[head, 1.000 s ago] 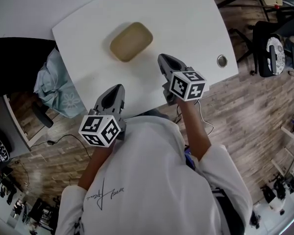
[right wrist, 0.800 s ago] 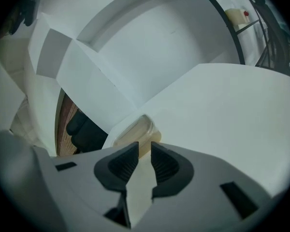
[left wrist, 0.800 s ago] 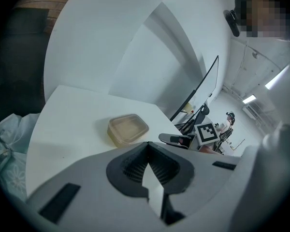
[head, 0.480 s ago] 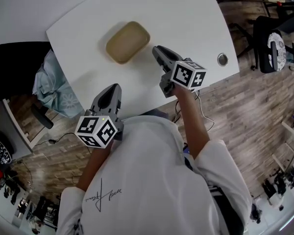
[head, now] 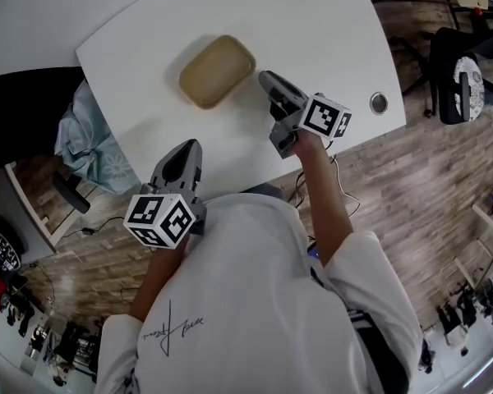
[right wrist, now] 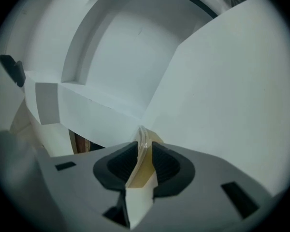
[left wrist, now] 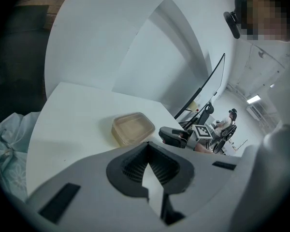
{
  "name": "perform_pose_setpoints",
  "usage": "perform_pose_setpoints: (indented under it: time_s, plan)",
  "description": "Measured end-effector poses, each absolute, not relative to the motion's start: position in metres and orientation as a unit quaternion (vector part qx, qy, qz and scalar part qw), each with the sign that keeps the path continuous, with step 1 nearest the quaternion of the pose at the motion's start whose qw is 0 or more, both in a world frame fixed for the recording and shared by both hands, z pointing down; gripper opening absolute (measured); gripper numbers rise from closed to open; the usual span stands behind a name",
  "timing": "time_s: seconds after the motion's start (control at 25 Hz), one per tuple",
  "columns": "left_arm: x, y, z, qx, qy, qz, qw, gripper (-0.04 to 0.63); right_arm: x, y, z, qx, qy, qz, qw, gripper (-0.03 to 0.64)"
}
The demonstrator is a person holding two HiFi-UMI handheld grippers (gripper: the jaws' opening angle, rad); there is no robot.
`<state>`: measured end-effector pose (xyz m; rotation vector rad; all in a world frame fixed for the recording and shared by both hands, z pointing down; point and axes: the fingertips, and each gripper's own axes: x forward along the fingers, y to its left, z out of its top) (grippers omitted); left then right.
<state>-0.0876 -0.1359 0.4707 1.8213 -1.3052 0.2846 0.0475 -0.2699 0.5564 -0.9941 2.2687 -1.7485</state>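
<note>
- Right gripper (right wrist: 144,146): jaws narrowly apart, with the near rim of the container (right wrist: 141,138) standing in the gap. No squeeze is evident.
- Change noted: a second ago this gripper sat short of the container, the rim lying ahead of its tips. It has since come forward and rolled, and the gap is about as wide as it was. In my judgement the rim is entered but not yet clamped.
- Container: a shallow tan tub with rounded corners, flat on the bench (head: 312,23), towards its left corner and well apart from the right edge.
- Left gripper (left wrist: 147,146): jaws together, nothing between them. It hangs at the bench's near edge (placing unchanged), well apart from the container.
- Surroundings: a cable port (head: 379,103) by the right edge; a pale blue cloth (head: 90,146) off the left edge.
</note>
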Motion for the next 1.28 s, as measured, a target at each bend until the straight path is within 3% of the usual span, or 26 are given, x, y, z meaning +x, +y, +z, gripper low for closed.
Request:
perform_pose_setpoints:
  time_s: [0.44,0.68,1.28]
  plan:
    - [-0.09,-0.145,0.47,0.737,-0.527,0.143,0.398,0.008,0.04,-0.275,0.557,-0.261,0.746,-0.608,0.084,0.1]
    - [-0.09,-0.147,0.474,0.734,-0.525,0.14,0.407,0.008,0.038,-0.277,0.562,-0.233,0.731,-0.634,0.098,0.057]
    - [-0.094,-0.156,0.476,0.723,-0.532,0.125,0.423,0.008,0.036,-0.284,0.57,-0.201,0.697,-0.675,0.133,0.032]
